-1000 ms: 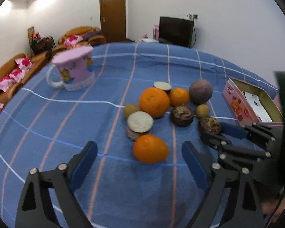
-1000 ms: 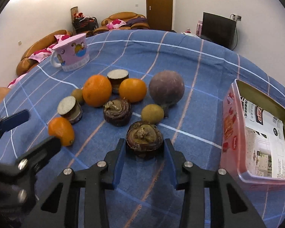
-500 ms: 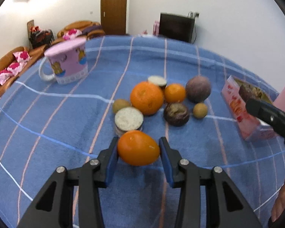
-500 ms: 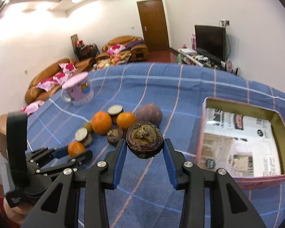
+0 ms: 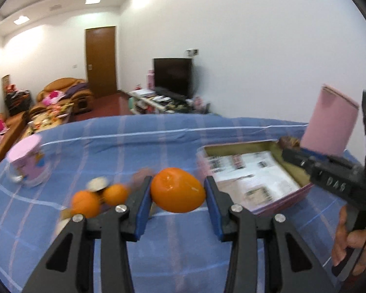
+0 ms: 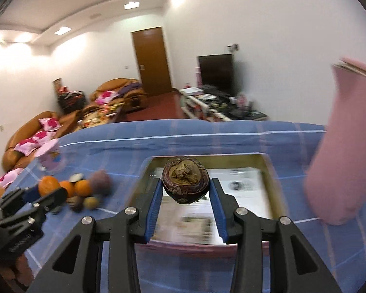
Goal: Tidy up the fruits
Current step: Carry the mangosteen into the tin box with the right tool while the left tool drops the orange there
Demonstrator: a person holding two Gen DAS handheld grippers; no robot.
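Note:
My left gripper (image 5: 177,196) is shut on an orange (image 5: 177,190) and holds it above the blue cloth, just left of the pink box (image 5: 253,178). My right gripper (image 6: 185,190) is shut on a dark brown mangosteen (image 6: 185,179) and holds it over the open pink box (image 6: 241,188). The right gripper also shows at the right of the left wrist view (image 5: 291,150). The remaining fruits (image 6: 85,190) lie in a cluster on the cloth left of the box, with two oranges (image 5: 97,199) among them.
A pink mug (image 5: 29,166) stands on the cloth at the far left. A pink lid or panel (image 6: 346,146) stands upright at the box's right side. The blue checked tablecloth (image 5: 158,141) covers the table. Sofas, a door and a TV lie beyond.
Both grippers have lifted their fruit off the cloth and swung right. The right one now holds the mangosteen over the box; the left carries the orange towards the box.

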